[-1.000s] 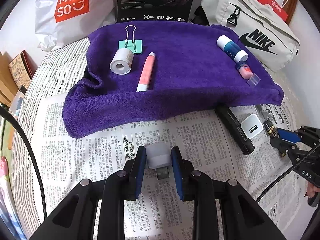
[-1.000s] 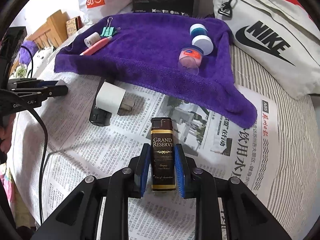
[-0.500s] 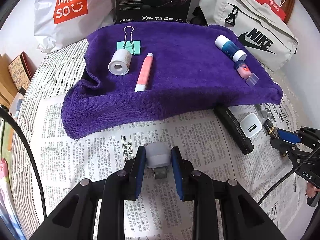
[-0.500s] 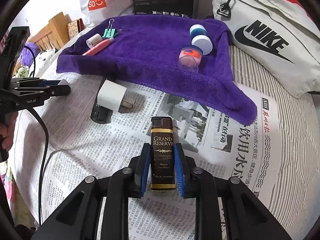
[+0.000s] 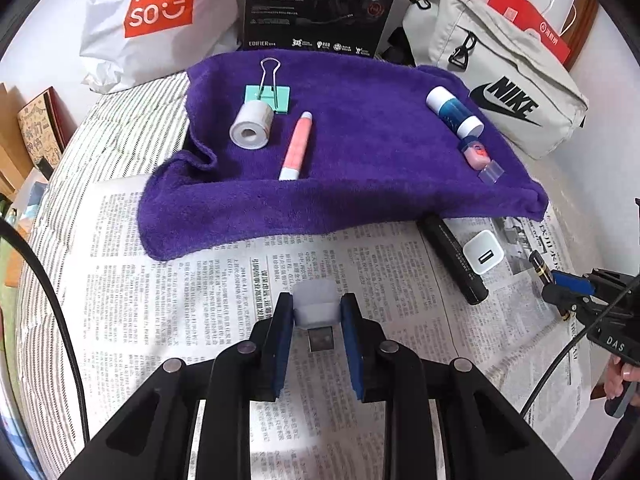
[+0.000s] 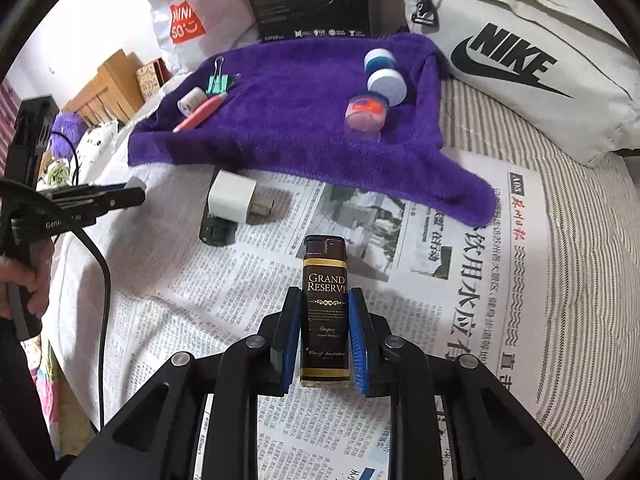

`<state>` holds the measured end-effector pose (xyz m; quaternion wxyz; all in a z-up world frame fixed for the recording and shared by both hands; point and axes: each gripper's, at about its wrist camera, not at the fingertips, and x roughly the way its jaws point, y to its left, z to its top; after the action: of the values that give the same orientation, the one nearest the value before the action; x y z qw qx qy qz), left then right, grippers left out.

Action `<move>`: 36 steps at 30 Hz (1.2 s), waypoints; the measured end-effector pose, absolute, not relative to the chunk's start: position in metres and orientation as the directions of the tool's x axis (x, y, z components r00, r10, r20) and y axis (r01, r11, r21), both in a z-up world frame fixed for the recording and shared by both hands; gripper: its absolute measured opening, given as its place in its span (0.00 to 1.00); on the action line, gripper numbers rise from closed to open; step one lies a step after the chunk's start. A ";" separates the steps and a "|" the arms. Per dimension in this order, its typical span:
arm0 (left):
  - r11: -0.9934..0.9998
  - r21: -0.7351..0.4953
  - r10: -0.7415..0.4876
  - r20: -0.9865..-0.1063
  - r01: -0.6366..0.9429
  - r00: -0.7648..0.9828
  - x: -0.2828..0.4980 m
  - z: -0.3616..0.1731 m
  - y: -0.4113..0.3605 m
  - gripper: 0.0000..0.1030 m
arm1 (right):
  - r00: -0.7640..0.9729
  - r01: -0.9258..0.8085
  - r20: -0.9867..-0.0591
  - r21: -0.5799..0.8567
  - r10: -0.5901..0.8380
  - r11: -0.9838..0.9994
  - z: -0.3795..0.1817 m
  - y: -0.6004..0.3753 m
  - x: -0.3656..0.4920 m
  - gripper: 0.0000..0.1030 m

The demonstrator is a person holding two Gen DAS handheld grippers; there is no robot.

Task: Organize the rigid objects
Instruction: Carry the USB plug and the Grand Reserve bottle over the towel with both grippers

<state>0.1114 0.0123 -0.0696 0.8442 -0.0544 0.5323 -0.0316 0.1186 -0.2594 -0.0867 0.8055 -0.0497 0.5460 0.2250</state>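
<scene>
The left tool (image 5: 316, 312) is gripping a small white USB plug (image 5: 314, 308) above the newspaper (image 5: 192, 304). The right tool (image 6: 325, 320) is clamping a dark lighter (image 6: 325, 300) lengthwise. Beyond both, along the bed's far side, a purple towel (image 5: 360, 160) is carrying a binder clip (image 5: 267, 96), tape roll (image 5: 251, 130) and pink pen (image 5: 296, 148).

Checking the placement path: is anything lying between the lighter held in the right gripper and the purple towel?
Nothing visible blocks it. The right gripper holds the lighter over bare newspaper; the white charger and black stick lie off to the left of the line to the purple towel.
</scene>
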 end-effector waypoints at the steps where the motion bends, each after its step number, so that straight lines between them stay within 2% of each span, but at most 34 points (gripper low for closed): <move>1: 0.991 -0.131 -0.115 -0.893 -0.005 0.435 0.111 -0.067 0.013 0.23 | 0.304 -0.416 -0.901 0.166 0.309 0.894 -0.085 -0.260 0.119 0.23; 19: 0.989 -0.148 -0.135 -0.867 0.010 0.479 0.113 -0.039 0.029 0.23 | 0.349 -0.428 -0.875 0.169 0.335 0.888 -0.058 -0.251 0.147 0.23; 36: 0.993 -0.114 -0.104 -0.868 0.008 0.485 0.159 -0.032 0.045 0.23 | 0.375 -0.443 -0.849 0.188 0.371 0.877 -0.048 -0.226 0.202 0.23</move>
<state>0.1594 0.0455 -0.0316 0.8603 -0.0472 0.5065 -0.0327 0.2025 -0.2259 -0.0478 0.8284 -0.0358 0.5020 0.2459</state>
